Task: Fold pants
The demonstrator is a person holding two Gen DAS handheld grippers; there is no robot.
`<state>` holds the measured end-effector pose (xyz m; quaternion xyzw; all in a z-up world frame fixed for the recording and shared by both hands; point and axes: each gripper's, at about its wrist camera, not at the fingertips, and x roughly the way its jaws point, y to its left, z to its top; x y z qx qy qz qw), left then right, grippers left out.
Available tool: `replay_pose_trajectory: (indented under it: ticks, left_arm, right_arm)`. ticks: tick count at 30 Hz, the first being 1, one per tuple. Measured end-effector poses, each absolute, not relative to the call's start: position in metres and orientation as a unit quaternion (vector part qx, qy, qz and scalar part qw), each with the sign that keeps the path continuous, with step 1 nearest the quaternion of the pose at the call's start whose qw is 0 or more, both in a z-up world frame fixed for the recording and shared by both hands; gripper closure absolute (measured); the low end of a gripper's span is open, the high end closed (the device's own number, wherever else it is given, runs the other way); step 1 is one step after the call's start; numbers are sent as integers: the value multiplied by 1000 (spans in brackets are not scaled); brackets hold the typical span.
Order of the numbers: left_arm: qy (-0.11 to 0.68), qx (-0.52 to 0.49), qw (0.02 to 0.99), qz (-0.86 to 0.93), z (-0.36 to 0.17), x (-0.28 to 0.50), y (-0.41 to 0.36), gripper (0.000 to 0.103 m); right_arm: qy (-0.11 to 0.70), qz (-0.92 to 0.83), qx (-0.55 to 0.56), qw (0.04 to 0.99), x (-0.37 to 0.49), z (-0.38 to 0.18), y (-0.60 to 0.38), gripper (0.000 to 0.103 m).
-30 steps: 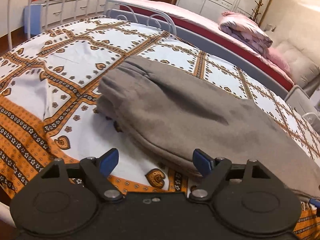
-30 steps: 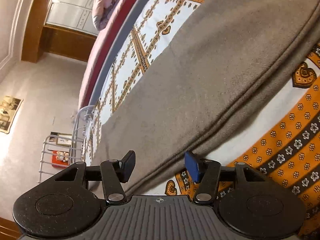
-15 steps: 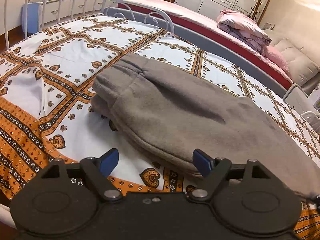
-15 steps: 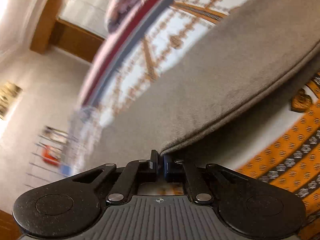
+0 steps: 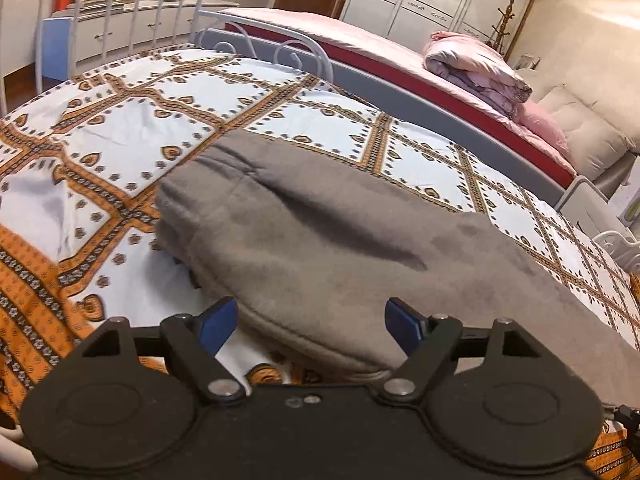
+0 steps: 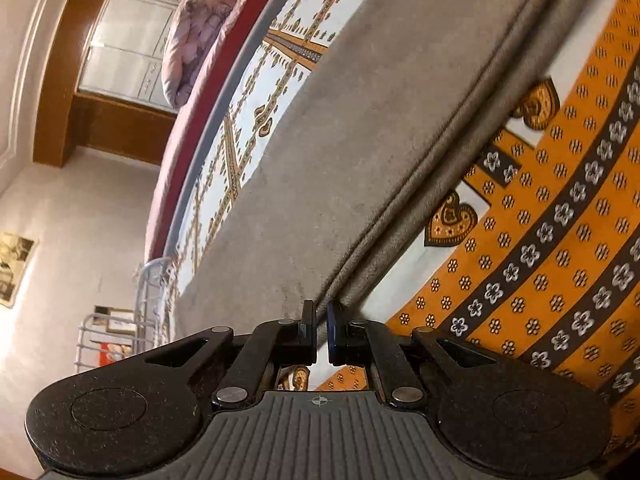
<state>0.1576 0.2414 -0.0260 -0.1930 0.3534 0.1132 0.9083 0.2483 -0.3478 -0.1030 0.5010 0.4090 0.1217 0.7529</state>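
Grey fleece pants (image 5: 320,240) lie lengthwise on the patterned bedspread (image 5: 120,128), folded so the legs lie stacked; the waistband is at the far left. My left gripper (image 5: 312,322) is open, its blue pads on either side of the near seam edge of the pants, not closed on it. In the right wrist view the pants (image 6: 360,140) run away from me, and my right gripper (image 6: 322,320) is shut on their near edge, pinching the top layer's seam. The lower layer shows just beside it.
An orange, white and black bedspread (image 6: 560,240) covers the bed. A white metal bed frame (image 5: 256,44) runs along the far side. A second bed with a pink cover and folded quilt (image 5: 476,64) stands beyond. Wardrobes line the back wall.
My right gripper closed from open onto the pants' edge. My left gripper moved closer to the near edge of the pants and stays open.
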Motion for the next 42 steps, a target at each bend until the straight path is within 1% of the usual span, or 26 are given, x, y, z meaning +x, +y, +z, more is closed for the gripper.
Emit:
replay_pose_trajectory:
  ticks: [2,3,4,5,7,9,12,14,15,20,24,28,31,33,34,35,39,42]
  left_arm:
    - [356,-192,908,108,-27,160,238,29]
    - [359,-189,908,107,-27,162,236,29]
    - [360,-187,908,105,-27,162,235,29]
    - [361,-186,908,104,-28,161,235,29]
    - [363,-186,907,105,-29,160,236,29]
    - [364,-188,906,109,-30,157,238,29]
    - [364,-191,904,113,-31,155,242,29]
    - [364,-192,904,113,-30,154,243,29]
    - [364,-193,904,114,-30,154,244,29]
    - [358,-197,906,112,-29,155,245,29]
    - [359,-194,907,108,-28,157,241,29]
    - [364,-189,906,103,-29,162,236,29]
    - [369,-182,906,98,-29,166,231,29]
    - [368,-176,908,95,-27,167,230,29]
    - [367,-171,909,95,-26,168,230,29]
    - [365,-168,911,95,-25,169,230,29]
    - [359,-149,916,97,-19,182,236,29]
    - [357,-115,921,107,-19,199,239,29]
  right_arm:
    - [410,122,505,750,253,-103,-345,97]
    - [412,121,513,743,254,-105,-344,93]
    - [413,124,526,733,254,-106,-345,87]
    - [412,128,537,725,252,-109,-351,84]
    - [413,140,540,720,256,-107,-345,68]
    - [406,148,534,727,257,-101,-340,56]
    - [407,150,521,735,264,-100,-332,57]
    - [409,148,500,748,265,-97,-326,87]
    - [418,145,482,756,265,-96,-322,98]
    - [417,159,448,774,238,-93,-323,98]
    - [419,161,438,779,244,-100,-319,99]
    - [369,169,421,811,239,-80,-322,98]
    - [422,153,396,801,252,-90,-316,98]
    - [419,162,420,788,250,-92,-324,98]
    - [419,157,431,784,246,-89,-331,91]
    - [413,148,435,786,238,-83,-340,87]
    - [395,139,402,815,216,-58,-372,86]
    - [373,126,337,855,220,-35,-381,86]
